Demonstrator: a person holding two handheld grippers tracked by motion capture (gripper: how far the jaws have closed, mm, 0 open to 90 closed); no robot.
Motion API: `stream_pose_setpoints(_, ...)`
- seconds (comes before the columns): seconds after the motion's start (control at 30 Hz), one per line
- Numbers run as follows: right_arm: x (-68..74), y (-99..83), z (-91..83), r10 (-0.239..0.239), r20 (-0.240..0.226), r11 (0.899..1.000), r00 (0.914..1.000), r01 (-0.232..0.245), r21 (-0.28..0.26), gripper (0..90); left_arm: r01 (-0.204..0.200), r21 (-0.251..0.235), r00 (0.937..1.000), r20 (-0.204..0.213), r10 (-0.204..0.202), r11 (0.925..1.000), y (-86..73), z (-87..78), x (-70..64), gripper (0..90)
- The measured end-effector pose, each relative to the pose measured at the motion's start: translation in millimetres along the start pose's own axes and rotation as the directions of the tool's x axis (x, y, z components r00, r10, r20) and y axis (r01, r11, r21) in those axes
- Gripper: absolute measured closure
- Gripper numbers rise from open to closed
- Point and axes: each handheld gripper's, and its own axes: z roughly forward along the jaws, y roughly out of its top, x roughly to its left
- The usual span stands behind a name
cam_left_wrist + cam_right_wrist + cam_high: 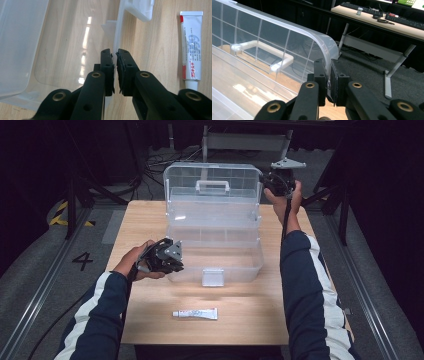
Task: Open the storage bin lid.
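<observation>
Clear plastic box [215, 255] standing open mid-table, lid [212, 185] swung up at the far side, white tube [195, 313] lying on the bare wood near the front edge, well apart from both tools. Left gripper [115, 72] pinched narrow on the box's front-left rim [117, 37], steadying the base; right gripper [329, 80] clamped likewise on the lid's right-hand curved edge [329, 53], up by the white handle [262, 51]. To do this well: keep both pinches squarely on thin plastic, no twisting; swing the lid along its hinge arc, slowly; hold the base down against tipping; release only once the lid rests steady.
</observation>
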Motion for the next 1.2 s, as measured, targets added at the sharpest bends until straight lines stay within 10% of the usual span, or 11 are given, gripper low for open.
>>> stream_pose_setpoints(1.2, -5.6, -0.5, 32.9, 0.022, 0.040, 0.998, 0.9989, -0.024, 0.055, 84.1, 0.014, -0.038, 0.9998, -0.013, -0.015, 0.9992, -5.2, 0.3, -2.4, 83.1)
